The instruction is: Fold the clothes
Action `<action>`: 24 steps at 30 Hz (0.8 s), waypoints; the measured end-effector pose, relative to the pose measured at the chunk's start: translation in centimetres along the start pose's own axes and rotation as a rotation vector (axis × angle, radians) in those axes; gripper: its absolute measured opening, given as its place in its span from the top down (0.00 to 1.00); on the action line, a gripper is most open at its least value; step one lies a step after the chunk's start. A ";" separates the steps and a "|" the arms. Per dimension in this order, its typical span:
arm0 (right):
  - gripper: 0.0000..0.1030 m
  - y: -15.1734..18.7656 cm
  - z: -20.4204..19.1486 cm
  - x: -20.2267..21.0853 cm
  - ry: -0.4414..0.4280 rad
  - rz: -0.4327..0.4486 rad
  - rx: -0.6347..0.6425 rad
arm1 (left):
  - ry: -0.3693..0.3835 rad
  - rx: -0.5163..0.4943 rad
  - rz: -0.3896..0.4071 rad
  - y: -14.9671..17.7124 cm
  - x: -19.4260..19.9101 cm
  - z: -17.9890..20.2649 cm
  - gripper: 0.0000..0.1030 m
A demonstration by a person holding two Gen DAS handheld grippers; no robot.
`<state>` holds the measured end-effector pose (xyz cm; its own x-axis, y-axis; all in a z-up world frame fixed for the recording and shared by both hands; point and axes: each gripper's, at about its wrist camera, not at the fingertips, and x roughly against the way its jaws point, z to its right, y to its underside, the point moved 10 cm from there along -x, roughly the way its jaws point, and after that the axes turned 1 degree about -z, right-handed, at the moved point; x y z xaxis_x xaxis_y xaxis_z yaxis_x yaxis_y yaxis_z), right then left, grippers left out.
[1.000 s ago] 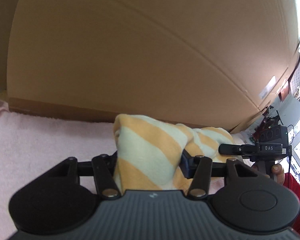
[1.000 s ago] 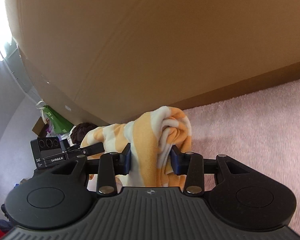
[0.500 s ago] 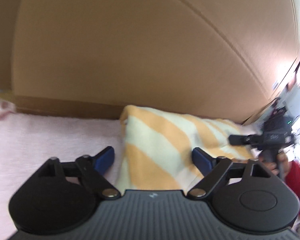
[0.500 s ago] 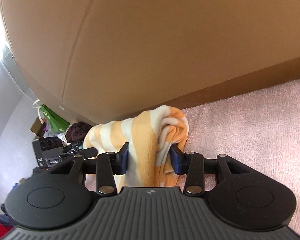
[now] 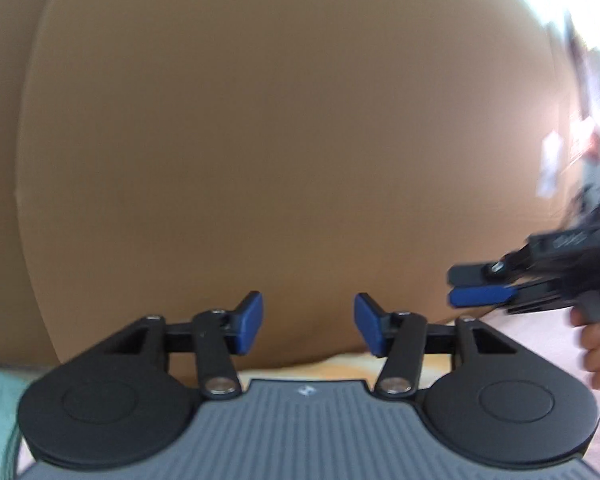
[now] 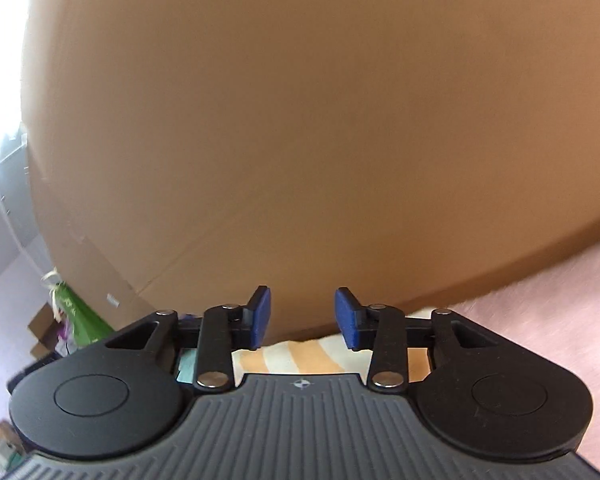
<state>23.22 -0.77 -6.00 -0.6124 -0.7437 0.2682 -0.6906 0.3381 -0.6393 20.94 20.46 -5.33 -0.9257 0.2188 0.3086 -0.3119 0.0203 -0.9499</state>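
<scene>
**Both grippers off the striped cloth, lining up the next fold**

Biggest thing in view was the cardboard wall (image 6: 320, 120) right ahead, with the pink towel surface (image 6: 560, 312) under it. The orange-and-white striped cloth (image 6: 300, 356) lay just below and behind my right gripper (image 6: 302, 316), whose jaws were closing with nothing between them. Same story for my left gripper (image 5: 309, 328): jaws closing on air, cloth peeking out underneath. That view was blurry, so I couldn't tell how neat the fold edge was. I figured I should tip down, find a corner, then pinch.
</scene>
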 end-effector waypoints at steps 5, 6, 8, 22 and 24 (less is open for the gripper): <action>1.00 1.9 3.5 -2.5 0.076 0.000 -0.078 | -0.080 0.055 -0.139 4.2 -2.3 -2.5 0.44; 1.00 2.1 4.6 -2.2 0.103 -0.009 -0.103 | -0.087 0.062 -0.148 4.3 -1.9 -2.9 0.36; 1.00 2.5 4.9 -1.4 0.109 -0.032 -0.060 | -0.075 0.090 -0.184 5.2 -1.6 -3.3 0.20; 0.74 2.2 1.4 6.4 0.181 0.105 0.159 | -0.046 0.075 -0.038 1.7 5.1 -1.7 0.26; 0.75 3.7 2.7 6.0 0.151 0.039 0.082 | -0.001 0.038 -0.049 2.2 5.0 0.2 0.25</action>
<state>18.03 -5.58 -8.72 -0.6929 -0.6340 0.3434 -0.6355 0.3120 -0.7062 15.56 21.42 -5.85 -0.9093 0.2176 0.3547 -0.3647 -0.0063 -0.9311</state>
